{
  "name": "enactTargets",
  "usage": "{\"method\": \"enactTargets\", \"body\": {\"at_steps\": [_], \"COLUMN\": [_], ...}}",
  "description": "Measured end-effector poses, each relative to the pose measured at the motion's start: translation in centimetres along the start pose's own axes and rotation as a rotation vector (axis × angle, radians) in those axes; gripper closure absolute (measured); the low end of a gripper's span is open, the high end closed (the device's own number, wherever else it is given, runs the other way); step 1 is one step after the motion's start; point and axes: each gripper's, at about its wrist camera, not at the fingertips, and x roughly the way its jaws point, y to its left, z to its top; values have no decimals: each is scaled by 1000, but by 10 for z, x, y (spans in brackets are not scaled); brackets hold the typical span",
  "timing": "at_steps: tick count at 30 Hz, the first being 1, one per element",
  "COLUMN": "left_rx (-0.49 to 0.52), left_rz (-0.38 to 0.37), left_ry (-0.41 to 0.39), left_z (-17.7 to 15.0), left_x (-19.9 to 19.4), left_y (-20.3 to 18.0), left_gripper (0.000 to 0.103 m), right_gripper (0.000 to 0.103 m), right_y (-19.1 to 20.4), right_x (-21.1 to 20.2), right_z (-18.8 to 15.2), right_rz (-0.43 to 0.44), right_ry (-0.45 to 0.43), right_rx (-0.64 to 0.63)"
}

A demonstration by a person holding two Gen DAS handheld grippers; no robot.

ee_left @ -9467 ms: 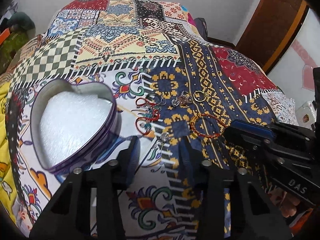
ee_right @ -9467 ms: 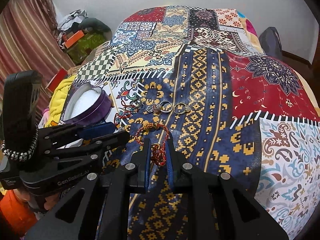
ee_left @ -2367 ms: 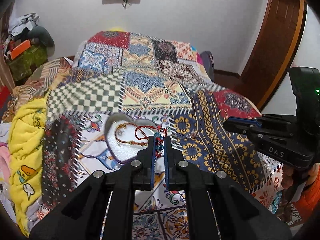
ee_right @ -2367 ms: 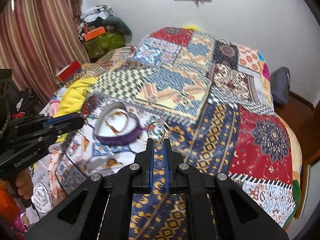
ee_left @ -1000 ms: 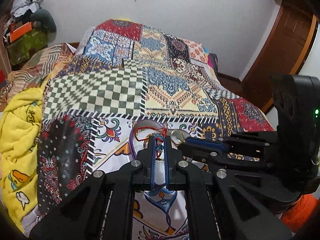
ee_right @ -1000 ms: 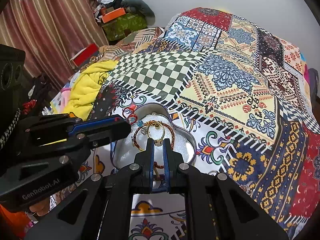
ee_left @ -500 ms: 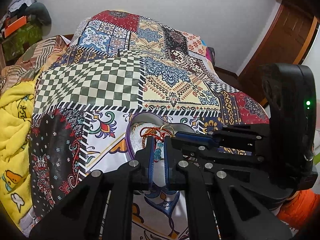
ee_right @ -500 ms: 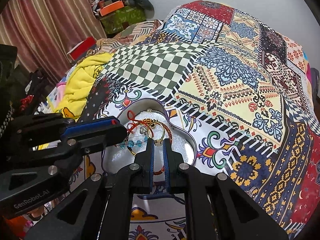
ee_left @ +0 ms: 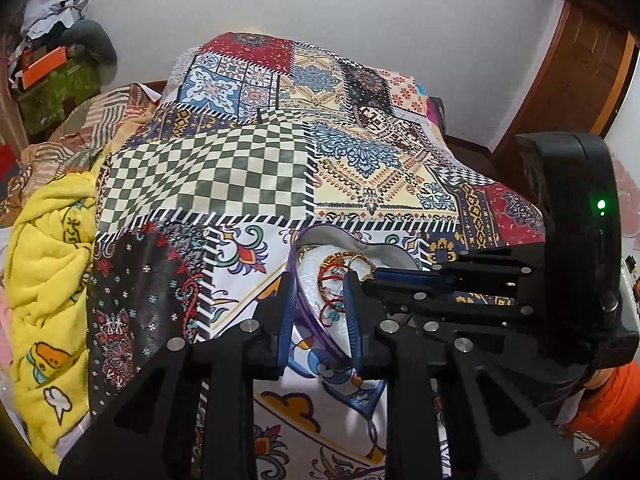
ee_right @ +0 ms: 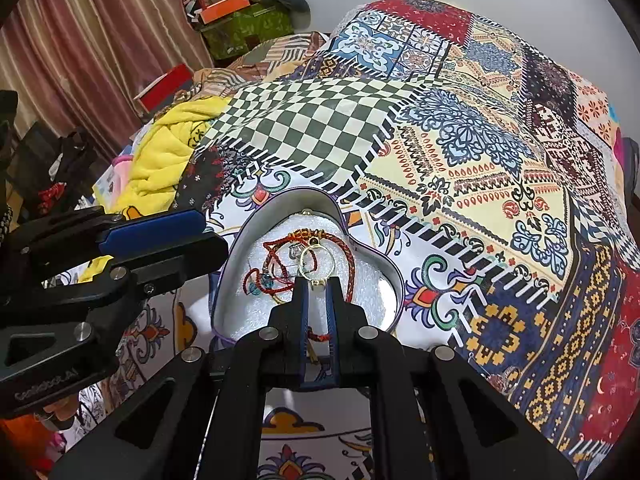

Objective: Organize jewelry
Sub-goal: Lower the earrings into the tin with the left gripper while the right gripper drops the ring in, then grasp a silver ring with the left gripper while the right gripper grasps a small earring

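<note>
A heart-shaped purple tin (ee_right: 384, 268) with white foam lining sits on the patchwork bedspread; it also shows in the left wrist view (ee_left: 316, 236). Red and braided bracelets (ee_right: 280, 268) lie inside it, and show between my left fingers (ee_left: 334, 280). My left gripper (ee_left: 318, 308) is open above the tin, empty. My right gripper (ee_right: 318, 286) is slightly parted, with a gold ring (ee_right: 310, 262) standing at its fingertips over the foam.
The patchwork bedspread (ee_right: 480, 140) covers the bed. A yellow blanket (ee_left: 44, 272) is bunched at the left edge. Boxes and clothes (ee_right: 240, 12) pile by the far wall, with curtains (ee_right: 80, 60) on the left and a wooden door (ee_left: 580, 64) on the right.
My left gripper has opened and dropped the red beaded bracelet into the tin. My right gripper has loosened around the gold ring and come lower over the tin.
</note>
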Motion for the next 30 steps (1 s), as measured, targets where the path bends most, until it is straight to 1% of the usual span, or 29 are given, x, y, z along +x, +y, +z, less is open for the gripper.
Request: {"method": "enactTargets", "body": {"at_steps": [2, 4, 10, 16, 17, 20, 24, 30], "left_rx": [-2, -4, 9, 41, 45, 54, 70, 86], "left_rz": [3, 6, 21, 33, 34, 35, 31, 5], "left_ry": [0, -2, -19, -47, -52, -67, -81, -54], "left_z": [0, 0, 0, 1, 2, 3, 4, 1], "left_x": [-1, -4, -17, -37, -40, -48, -54, -46], "left_y": [1, 1, -5, -21, -24, -32, -46, -68], "left_gripper": [80, 80, 80, 80, 80, 74, 73, 73], "right_gripper": [94, 91, 91, 91, 91, 91, 91, 91], "right_y": [1, 1, 0, -15, -18, -31, -46, -63], "right_x": [-5, -11, -42, -80, -87, -105, -120, -128], "right_z": [0, 0, -3, -10, -12, -18, -26, -43], "right_rz": [-1, -5, -32, -83, -92, -115, -146, -175], "right_ry": [-7, -19, -83, -155, -165, -190, -206, -199], "right_rx": [2, 2, 11, 44, 52, 77, 104, 135]}}
